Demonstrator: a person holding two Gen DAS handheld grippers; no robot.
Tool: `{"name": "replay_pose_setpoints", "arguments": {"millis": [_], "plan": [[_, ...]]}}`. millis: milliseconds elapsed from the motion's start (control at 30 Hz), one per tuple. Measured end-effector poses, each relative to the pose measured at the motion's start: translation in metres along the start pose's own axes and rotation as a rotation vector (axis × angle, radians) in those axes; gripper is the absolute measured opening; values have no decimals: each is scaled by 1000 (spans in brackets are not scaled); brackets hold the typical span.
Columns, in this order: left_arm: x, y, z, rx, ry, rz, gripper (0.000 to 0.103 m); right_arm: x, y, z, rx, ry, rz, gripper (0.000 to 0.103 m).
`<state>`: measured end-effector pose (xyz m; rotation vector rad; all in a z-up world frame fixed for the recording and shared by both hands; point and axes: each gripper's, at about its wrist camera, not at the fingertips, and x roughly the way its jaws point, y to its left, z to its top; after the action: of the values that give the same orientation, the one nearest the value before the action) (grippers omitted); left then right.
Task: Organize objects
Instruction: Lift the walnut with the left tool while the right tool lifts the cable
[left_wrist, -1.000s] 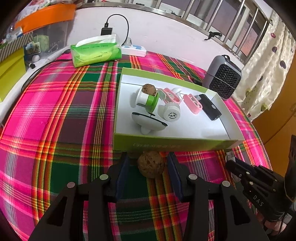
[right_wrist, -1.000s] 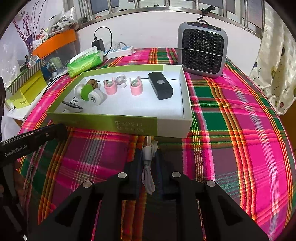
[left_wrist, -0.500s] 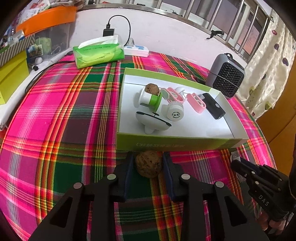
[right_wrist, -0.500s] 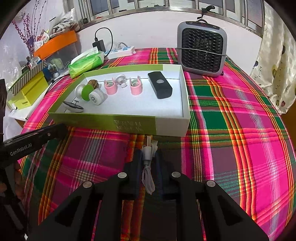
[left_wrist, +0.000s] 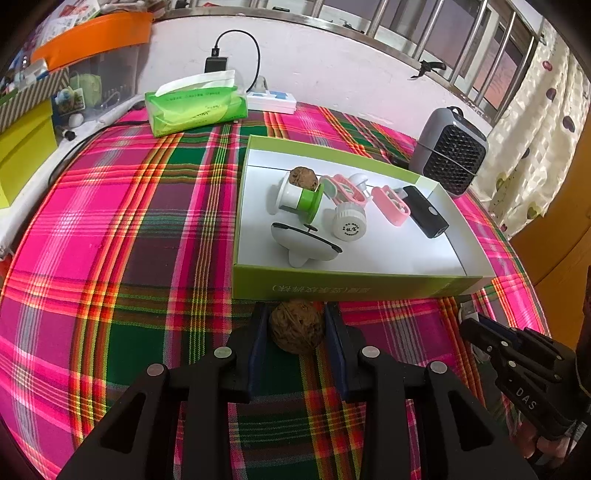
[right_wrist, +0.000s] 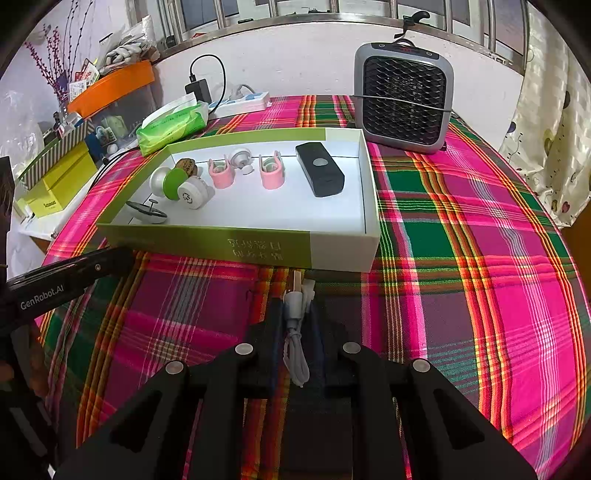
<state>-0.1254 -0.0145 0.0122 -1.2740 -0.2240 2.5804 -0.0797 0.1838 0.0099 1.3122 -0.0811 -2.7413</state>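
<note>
Left tool (left_wrist: 297, 325) is clenching a walnut (left_wrist: 296, 326), right tool (right_wrist: 295, 317) is pinching a white cable (right_wrist: 295, 332); green box's near wall (left_wrist: 347, 286) is standing right ahead, heater (right_wrist: 403, 99) sitting behind.

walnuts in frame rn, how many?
2. One walnut sits between the left gripper pads on the tablecloth, just outside the box. The second walnut is inside it, behind the green-and-white spool. More could be hidden.
</note>
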Motion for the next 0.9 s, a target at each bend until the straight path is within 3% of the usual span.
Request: {"name": "replay_pose_setpoints", "arguments": {"millis": [500, 900], "plan": [[-25, -13, 3, 42, -33, -50, 29, -22, -1, 8, -6, -45, 56, 15], [-21, -35, 29, 87, -43, -111, 29, -32, -5, 42, -26, -104, 93, 15]]}}
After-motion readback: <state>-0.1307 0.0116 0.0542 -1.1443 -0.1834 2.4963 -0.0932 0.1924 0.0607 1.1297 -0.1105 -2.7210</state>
